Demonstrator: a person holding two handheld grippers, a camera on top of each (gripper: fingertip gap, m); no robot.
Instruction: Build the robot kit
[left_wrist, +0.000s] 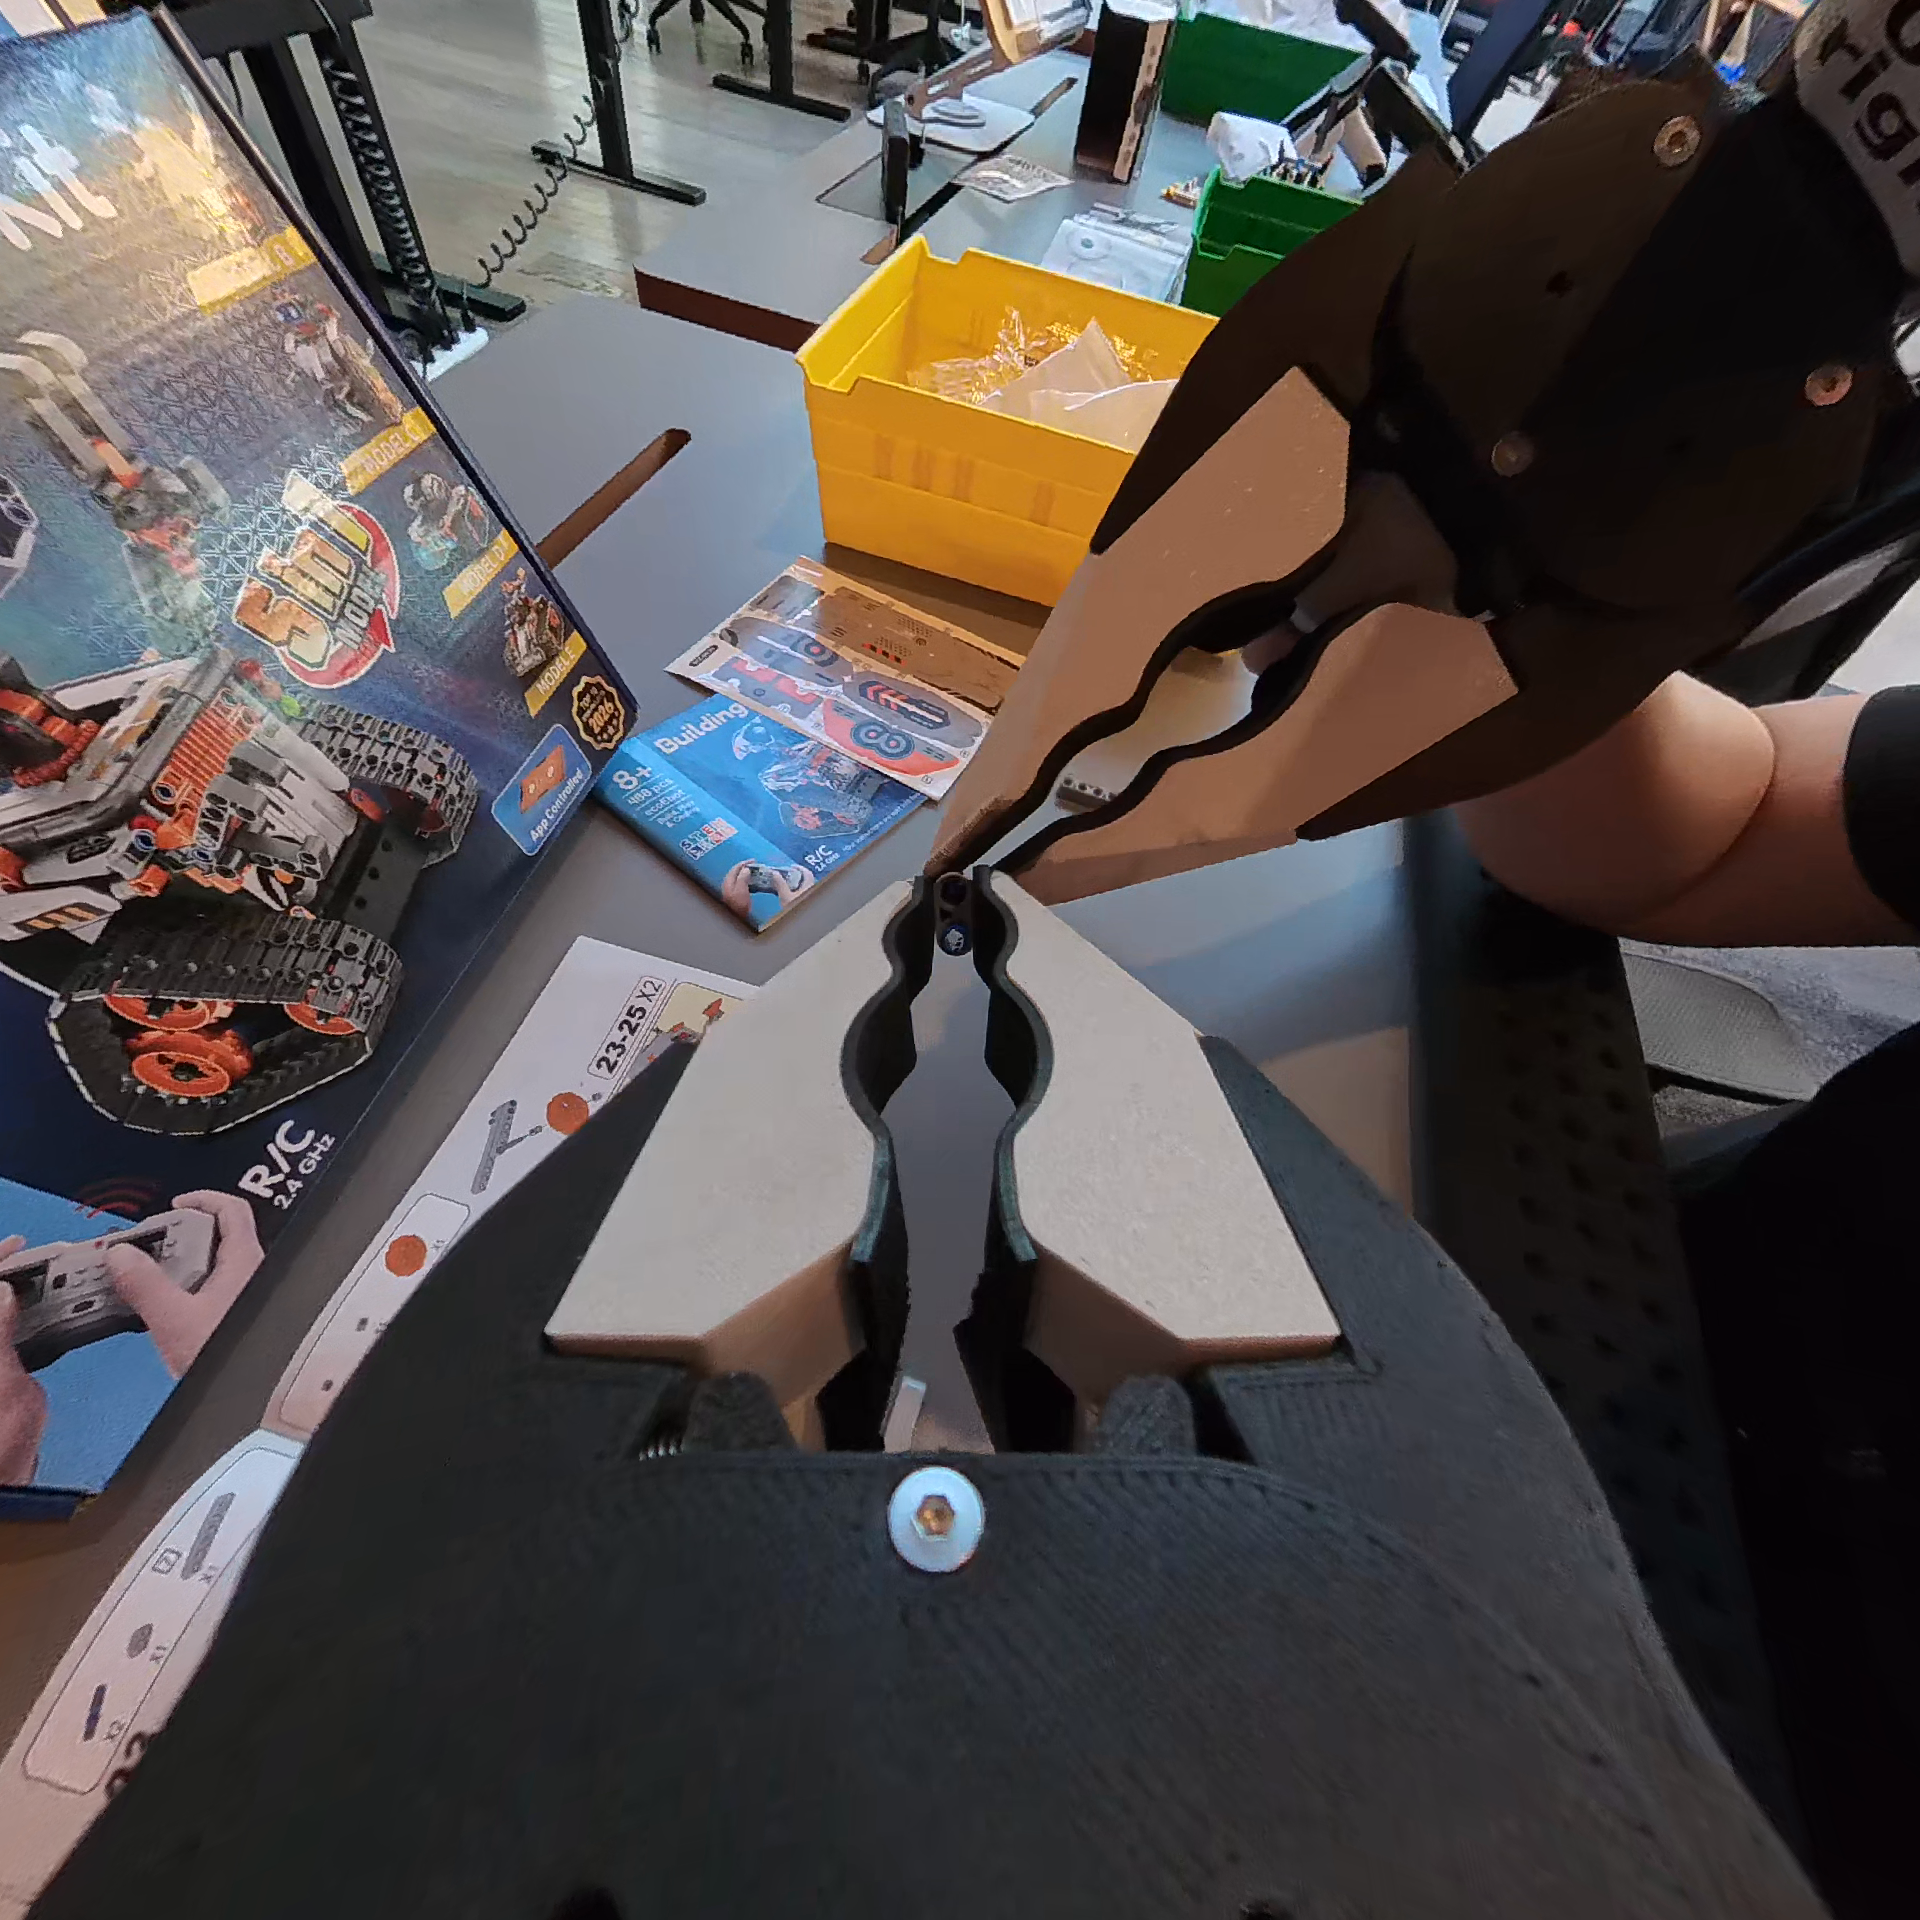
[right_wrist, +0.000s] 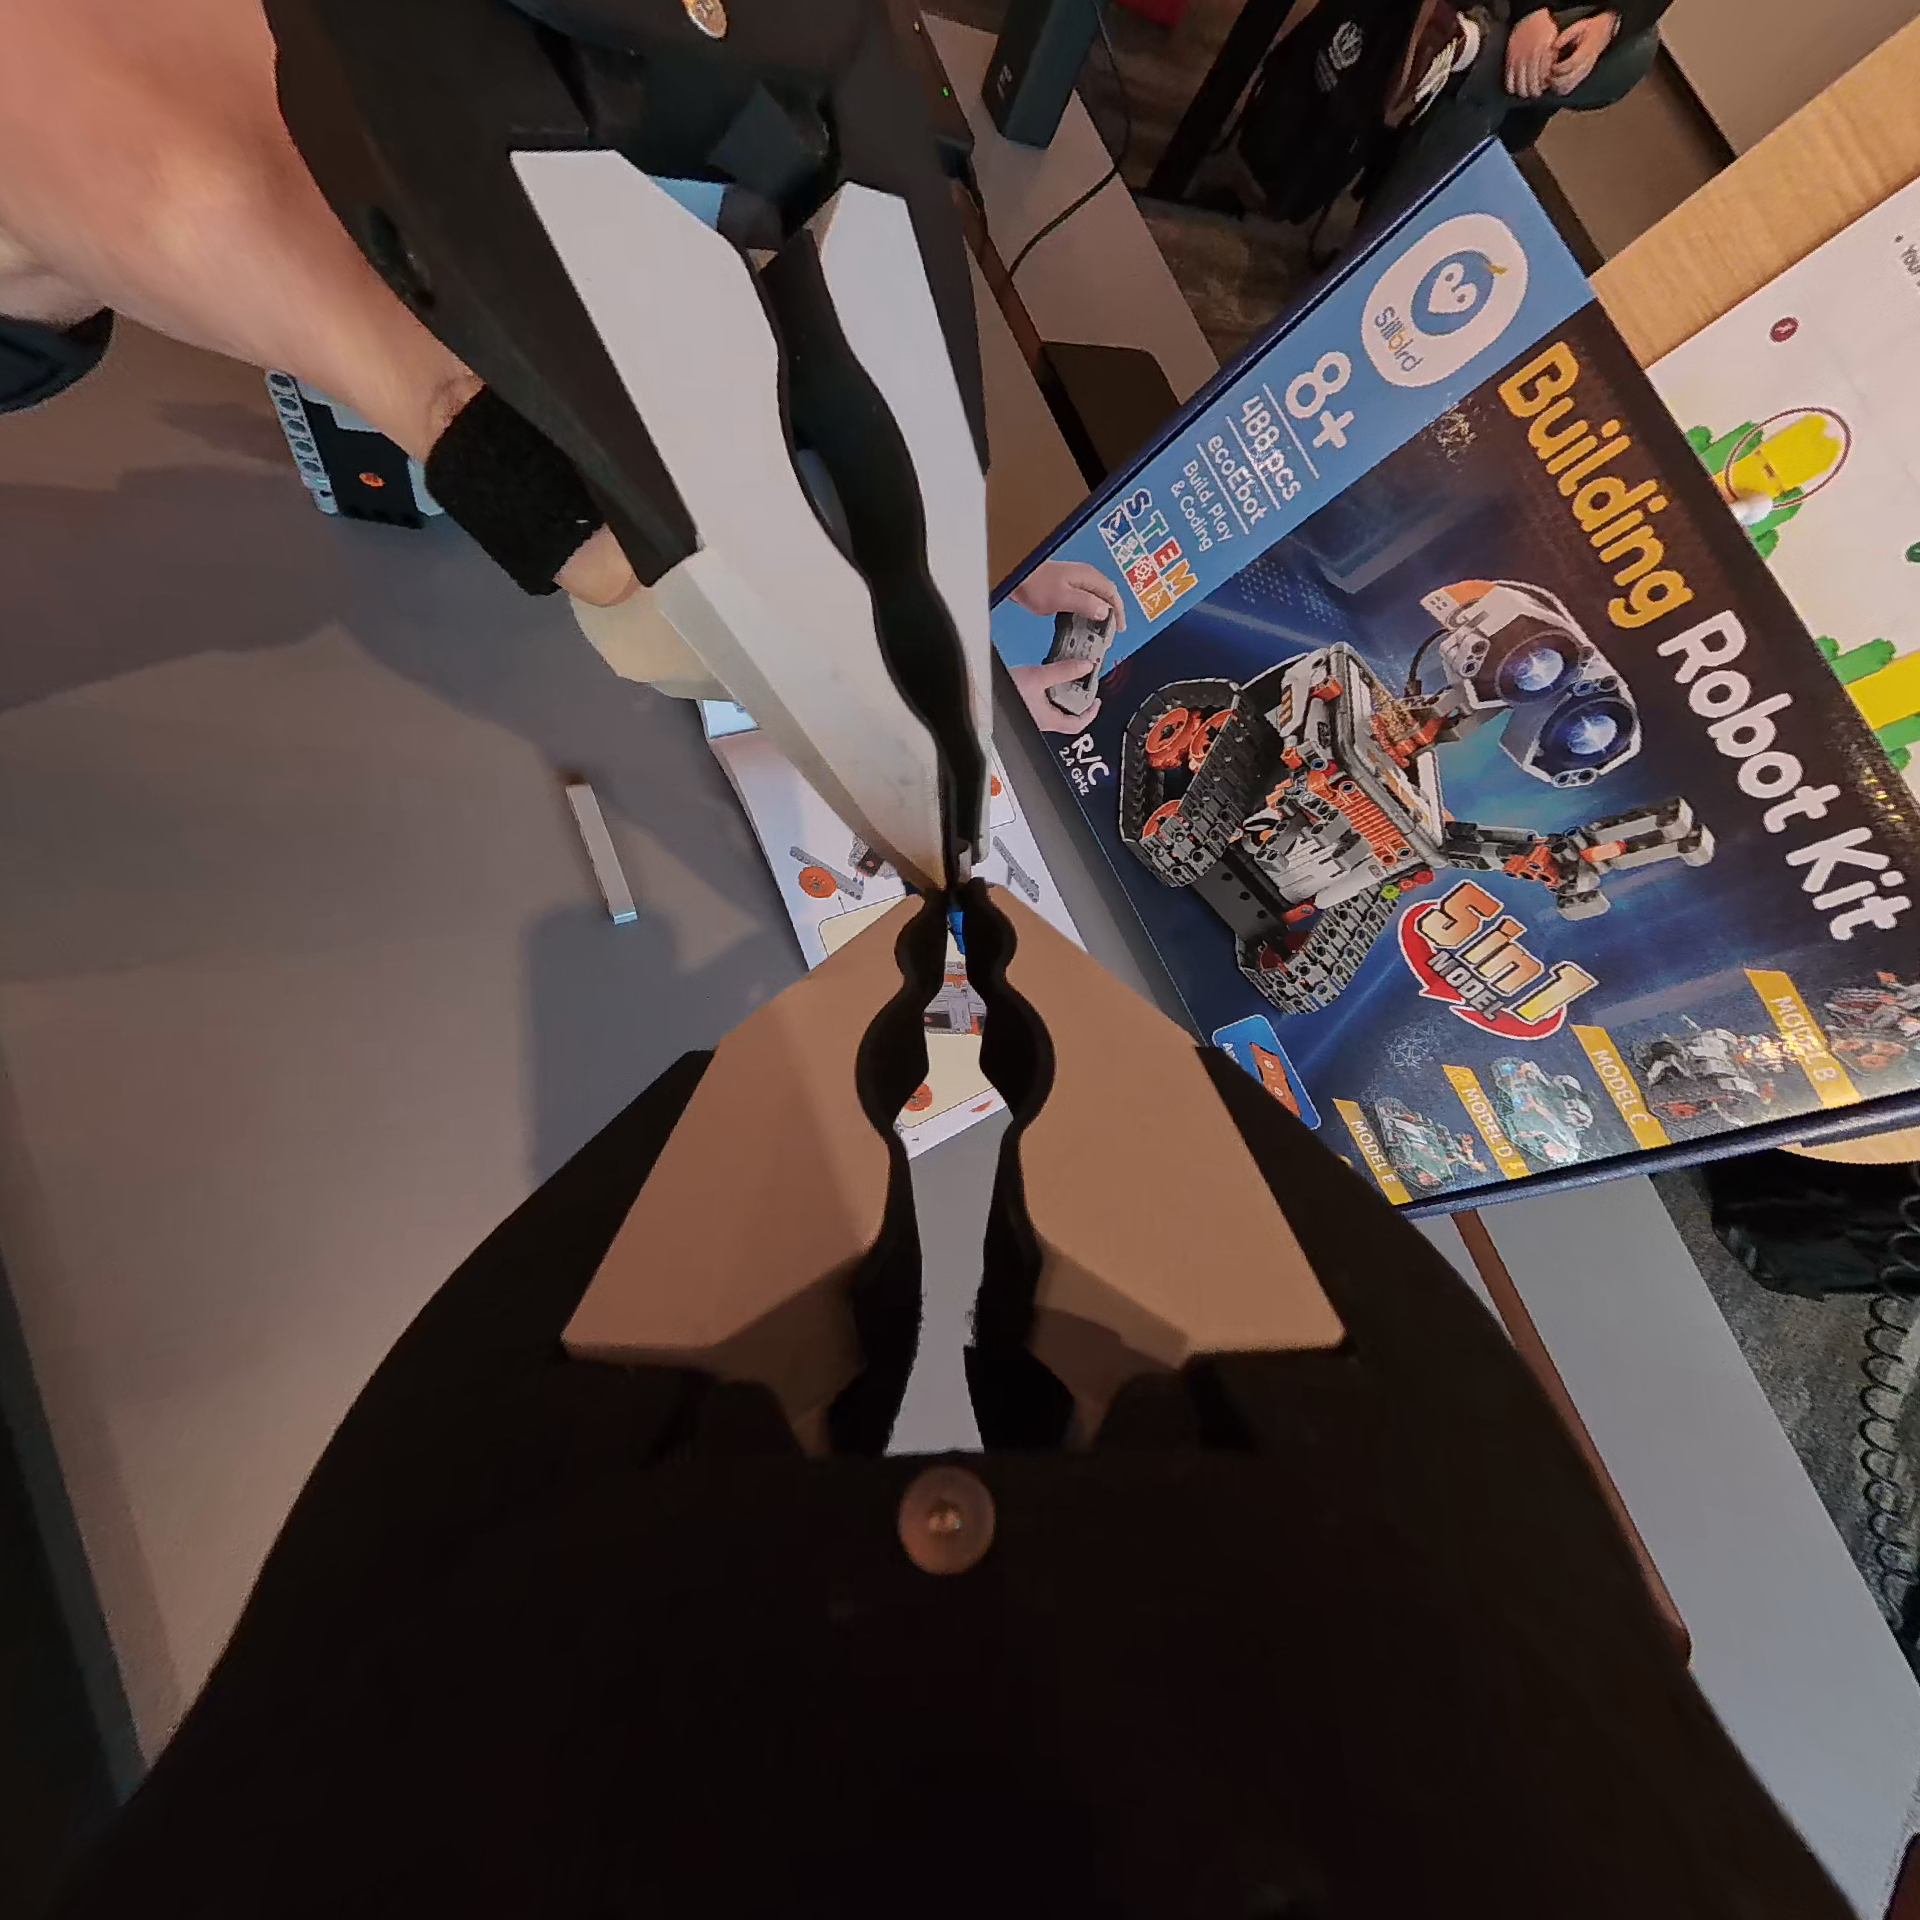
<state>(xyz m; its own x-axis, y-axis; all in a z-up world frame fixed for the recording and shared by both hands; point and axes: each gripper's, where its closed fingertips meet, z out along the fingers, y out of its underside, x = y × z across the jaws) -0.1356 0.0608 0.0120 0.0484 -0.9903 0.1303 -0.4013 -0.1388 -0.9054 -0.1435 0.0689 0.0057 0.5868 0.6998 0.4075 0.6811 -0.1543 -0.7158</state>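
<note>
1. Your left gripper (left_wrist: 951, 904) fingers clench a small black piece with a blue pin (left_wrist: 954, 928) at their tips.
2. Your right gripper (left_wrist: 961, 868) slants down from the right, tips closed against the same piece.
3. Both meet above the grey table (left_wrist: 665, 499), with the instruction sheet (left_wrist: 623, 1018) just beneath and the toy box (left_wrist: 260, 675) leaning at the left.

Right gripper (right_wrist: 951, 914) tips meet left gripper (right_wrist: 956, 852) tips beside toy box (right_wrist: 1507, 779).
</note>
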